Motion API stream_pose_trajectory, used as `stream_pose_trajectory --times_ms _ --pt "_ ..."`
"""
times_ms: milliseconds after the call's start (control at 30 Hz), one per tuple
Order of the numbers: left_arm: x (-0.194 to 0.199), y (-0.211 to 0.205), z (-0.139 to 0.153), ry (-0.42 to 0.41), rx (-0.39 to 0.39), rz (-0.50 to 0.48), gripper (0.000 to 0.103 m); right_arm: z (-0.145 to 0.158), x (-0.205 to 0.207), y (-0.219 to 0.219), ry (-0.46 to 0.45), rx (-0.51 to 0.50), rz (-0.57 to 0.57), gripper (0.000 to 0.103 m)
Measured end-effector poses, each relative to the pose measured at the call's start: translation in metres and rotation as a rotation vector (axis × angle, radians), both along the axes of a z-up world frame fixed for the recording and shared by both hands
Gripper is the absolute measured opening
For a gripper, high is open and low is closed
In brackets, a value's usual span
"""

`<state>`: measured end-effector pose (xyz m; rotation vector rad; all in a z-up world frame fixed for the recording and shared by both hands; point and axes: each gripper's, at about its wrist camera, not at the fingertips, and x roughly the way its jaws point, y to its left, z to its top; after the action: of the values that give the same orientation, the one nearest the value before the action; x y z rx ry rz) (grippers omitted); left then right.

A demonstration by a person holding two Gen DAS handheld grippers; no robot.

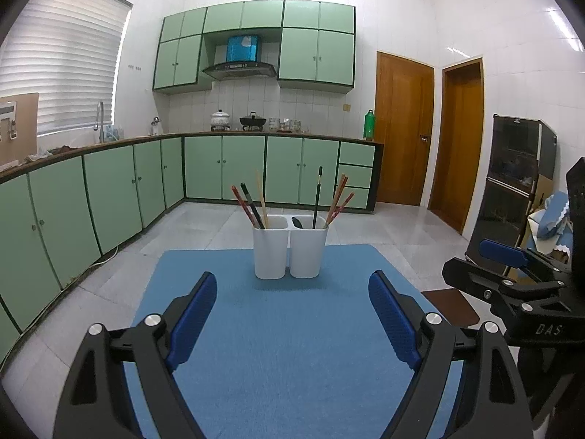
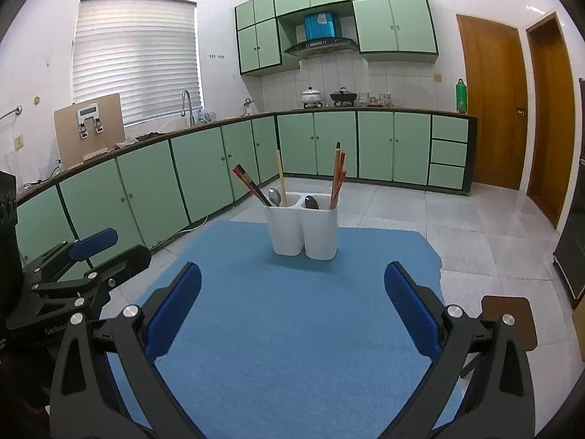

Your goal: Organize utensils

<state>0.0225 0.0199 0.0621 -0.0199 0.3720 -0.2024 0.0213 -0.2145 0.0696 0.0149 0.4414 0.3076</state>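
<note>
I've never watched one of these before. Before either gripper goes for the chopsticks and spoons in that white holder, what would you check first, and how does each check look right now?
1. Left gripper open and empty: ok, jaws wide apart, nothing between them.
2. Right gripper open and empty: ok, same.
3. White holder upright on the blue mat: ok.
4. Path to the holder free: ok, only bare mat lies between both grippers and it.
5. Utensils sorted by kind: not ok; each compartment holds chopsticks and a spoon.
6. Whether the chopsticks are tangled down inside the holder: cannot tell, the walls hide them.
</note>
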Motion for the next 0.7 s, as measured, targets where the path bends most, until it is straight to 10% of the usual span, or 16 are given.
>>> stream_pose_trajectory --times_ms 700 --pt "-0.0076 -0.0031 0.0082 -0.025 -0.001 0.009 0.083 0.0045 -0.0043 0.0009 -0.024 -0.006 0.001 0.097"
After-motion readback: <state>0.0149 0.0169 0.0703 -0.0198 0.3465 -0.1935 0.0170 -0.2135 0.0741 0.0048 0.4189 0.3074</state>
